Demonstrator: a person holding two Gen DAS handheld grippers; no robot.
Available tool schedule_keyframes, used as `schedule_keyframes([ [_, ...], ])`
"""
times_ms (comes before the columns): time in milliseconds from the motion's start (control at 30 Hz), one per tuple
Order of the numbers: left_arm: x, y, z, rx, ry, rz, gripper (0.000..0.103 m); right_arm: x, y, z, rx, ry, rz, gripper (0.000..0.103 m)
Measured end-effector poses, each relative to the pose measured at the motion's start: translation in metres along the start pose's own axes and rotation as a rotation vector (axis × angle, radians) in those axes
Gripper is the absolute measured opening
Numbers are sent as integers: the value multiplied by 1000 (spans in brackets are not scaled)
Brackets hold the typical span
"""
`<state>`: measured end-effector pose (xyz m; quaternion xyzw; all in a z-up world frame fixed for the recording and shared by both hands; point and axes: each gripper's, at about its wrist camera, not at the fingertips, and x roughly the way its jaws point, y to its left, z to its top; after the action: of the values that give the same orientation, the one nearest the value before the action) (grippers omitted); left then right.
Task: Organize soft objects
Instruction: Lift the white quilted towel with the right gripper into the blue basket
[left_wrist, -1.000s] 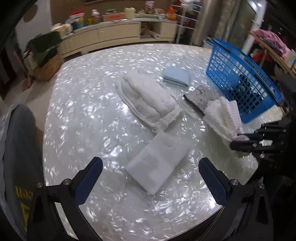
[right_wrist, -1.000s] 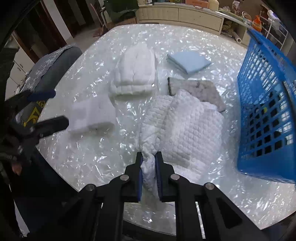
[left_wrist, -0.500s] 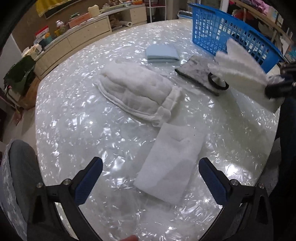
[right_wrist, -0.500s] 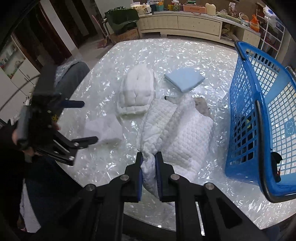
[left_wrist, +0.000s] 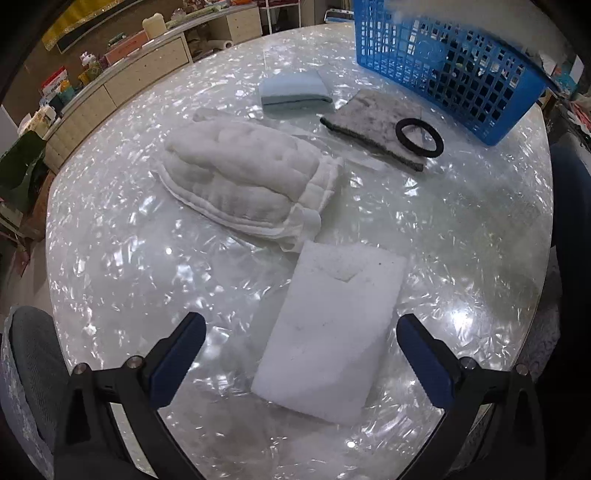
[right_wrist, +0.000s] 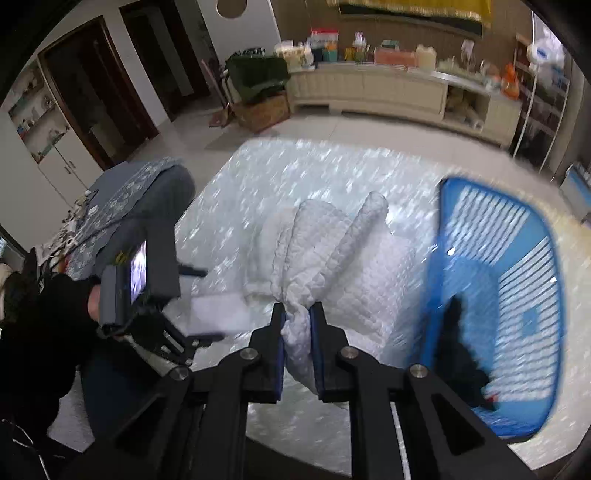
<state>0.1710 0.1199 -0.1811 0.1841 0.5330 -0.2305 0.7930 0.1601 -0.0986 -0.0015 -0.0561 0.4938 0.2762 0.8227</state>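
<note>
Left wrist view, L to R: 1 puffy white quilted bundle (left_wrist: 243, 184) at frame centre-left, 1 flat white folded cloth (left_wrist: 332, 332) lower centre, 1 light-blue folded cloth (left_wrist: 293, 94) upper centre, 1 grey mat (left_wrist: 373, 123) upper right w/ 1 black ring (left_wrist: 419, 137) lying on its right end, 1 blue basket (left_wrist: 443, 62) at upper right. All sit on the pearly round table (left_wrist: 129, 258). That makes 4 soft pieces on the table here, plus 1 ring and 1 basket.

Left gripper (left_wrist: 301, 343): fingers wide apart, blue pads either side of the flat white cloth's near end, hovering, touching nothing as far as can be seen.

Right wrist view, L to R: left gripper's body w/ a small lit screen at mid-left, held by a dark-sleeved hand (right_wrist: 94, 302); the flat white cloth just below centre-left; 1 white waffle-quilted cloth (right_wrist: 332, 251) at centre; the blue basket at right, blurred.

Right gripper (right_wrist: 297, 321): fingers nearly together, clamped on a bunched corner of the waffle cloth. The cloth fans out beyond the pads in front of the table, just left of the basket; can't tell whether any of it touches the table.

Writing: none legible; shelf items in the bkgd are too small and blurred to read.
</note>
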Motion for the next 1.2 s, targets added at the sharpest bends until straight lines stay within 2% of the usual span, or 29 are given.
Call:
schedule_keyframes([
  [33,2,0,1,-4,7,-2,97,-8,-4,5,-11,-13,-18,11],
  [167,12,-3,4,-14,33,-1,90,-25,-19,14,-45,-43,-88,11],
  [267,13,-5,4,-15,32,-12,88,-31,-35,15,-56,-34,-142,12],
  [500,12,-7,2,-37,33,-29,77,-25,-73,18,-28,3,-243,11],
  [667,8,-24,1,-45,29,-23,73,-6,-101,18,-6,57,-293,11],
  [1000,1,-34,-3,-65,9,-21,71,66,-142,14,7,228,-392,11],
  [1200,-2,-32,-8,-73,-1,-18,71,98,-148,7,-2,334,-383,11],
])
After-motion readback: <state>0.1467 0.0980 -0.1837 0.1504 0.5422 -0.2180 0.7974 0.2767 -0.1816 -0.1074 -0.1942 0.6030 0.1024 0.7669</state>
